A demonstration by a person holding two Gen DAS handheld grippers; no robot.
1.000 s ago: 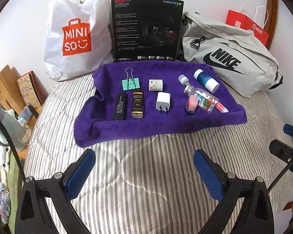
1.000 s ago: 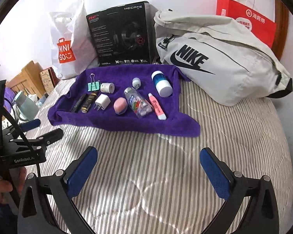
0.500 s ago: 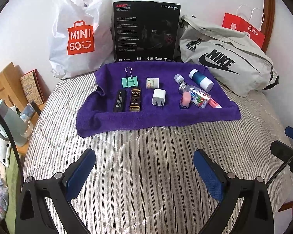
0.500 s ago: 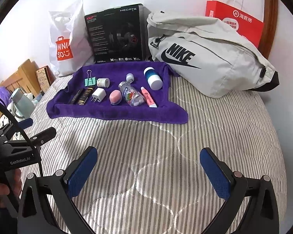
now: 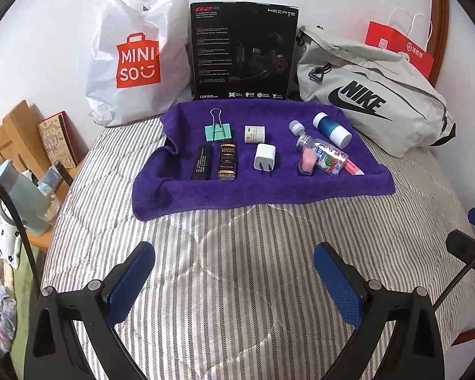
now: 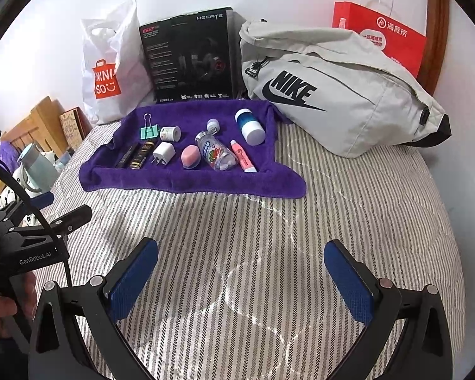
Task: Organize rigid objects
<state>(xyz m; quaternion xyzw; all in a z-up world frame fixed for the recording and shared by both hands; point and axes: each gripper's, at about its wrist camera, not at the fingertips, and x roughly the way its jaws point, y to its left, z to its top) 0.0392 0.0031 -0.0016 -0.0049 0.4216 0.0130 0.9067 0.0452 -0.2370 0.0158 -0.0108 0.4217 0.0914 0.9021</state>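
Observation:
A purple towel (image 5: 269, 190) (image 6: 174, 183) lies on the striped bed and bears several small items: a green binder clip (image 5: 218, 131), a black tube (image 5: 201, 162), a brown bottle (image 5: 228, 159), a white roll (image 5: 255, 134), a white charger (image 5: 264, 156) (image 6: 163, 152), a pink sponge (image 5: 307, 158) (image 6: 190, 155), a clear candy bottle (image 5: 324, 155) (image 6: 217, 153), a pink tube (image 6: 243, 155) and a blue-white jar (image 5: 332, 129) (image 6: 249, 126). My left gripper (image 5: 234, 275) and right gripper (image 6: 241, 274) are both open and empty, over the bedspread well short of the towel.
Behind the towel stand a white Miniso bag (image 5: 133, 50), a black headset box (image 5: 243, 50), a grey Nike bag (image 5: 370, 101) (image 6: 332, 95) and a red paper bag (image 6: 380, 38). A wooden bedside stand with a kettle (image 5: 22, 196) is at the left.
Both grippers have drawn back from the towel, so it and the bags look smaller and farther. Both stay open and empty.

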